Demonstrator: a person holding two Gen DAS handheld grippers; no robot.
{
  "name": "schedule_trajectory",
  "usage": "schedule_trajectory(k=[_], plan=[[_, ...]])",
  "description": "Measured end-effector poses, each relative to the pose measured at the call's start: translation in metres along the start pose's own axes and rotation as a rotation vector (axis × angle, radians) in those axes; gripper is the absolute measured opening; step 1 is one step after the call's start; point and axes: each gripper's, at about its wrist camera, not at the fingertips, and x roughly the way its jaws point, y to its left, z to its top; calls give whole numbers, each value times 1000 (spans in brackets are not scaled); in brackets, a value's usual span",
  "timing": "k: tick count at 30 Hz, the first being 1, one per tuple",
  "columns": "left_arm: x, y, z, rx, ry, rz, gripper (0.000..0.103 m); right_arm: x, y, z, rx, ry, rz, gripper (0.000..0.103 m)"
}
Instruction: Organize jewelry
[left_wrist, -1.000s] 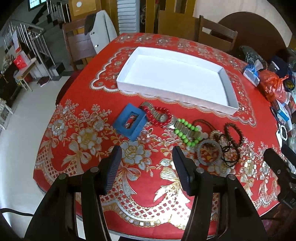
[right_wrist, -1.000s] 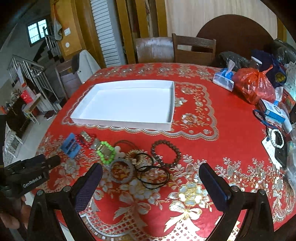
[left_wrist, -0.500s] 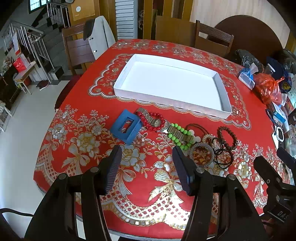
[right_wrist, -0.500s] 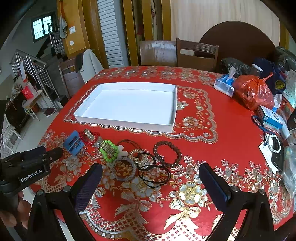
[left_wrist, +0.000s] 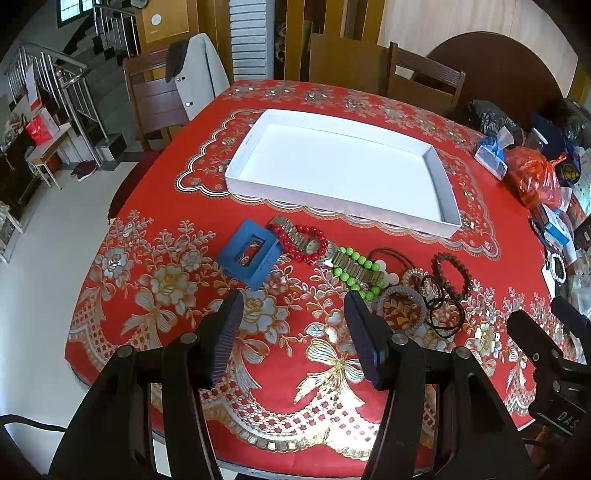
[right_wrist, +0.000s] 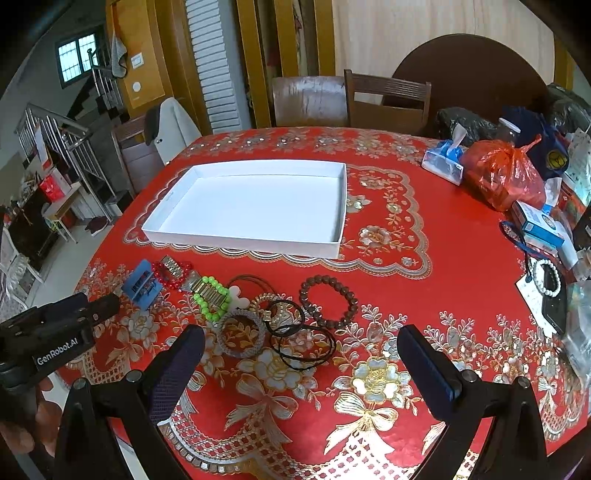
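The jewelry I'm meant to sort lies in a loose row on the red floral tablecloth (right_wrist: 388, 288), just on the near side of the shallow white tray (right_wrist: 334, 249), none of it inside. From the left I see a blue rectangular frame piece (left_wrist: 248, 257), a red bead bracelet (left_wrist: 303, 243) lying over a metal watch band, a green bead bracelet (left_wrist: 355, 273), a pale woven bangle (right_wrist: 241, 333), a tangle of black hair ties (right_wrist: 303, 341) and a brown bead bracelet (right_wrist: 328, 301) (a few of these overlap, so I cannot separate every strand). My left gripper (left_wrist: 293, 332) hovers above the near cloth with its jaws spread and nothing between them; my right gripper (right_wrist: 301, 369) hangs likewise, jaws wide and holding nothing. Far right, an orange plastic bag (right_wrist: 504, 173) sits among clutter, and wooden chairs (right_wrist: 388, 98) stand beyond the table.
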Motion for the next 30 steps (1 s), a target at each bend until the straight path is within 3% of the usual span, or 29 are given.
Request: schedule_trajectory(k=[30], plan=[[7, 11, -2, -13, 24, 10, 56, 11, 14, 3, -12, 33, 23, 103]])
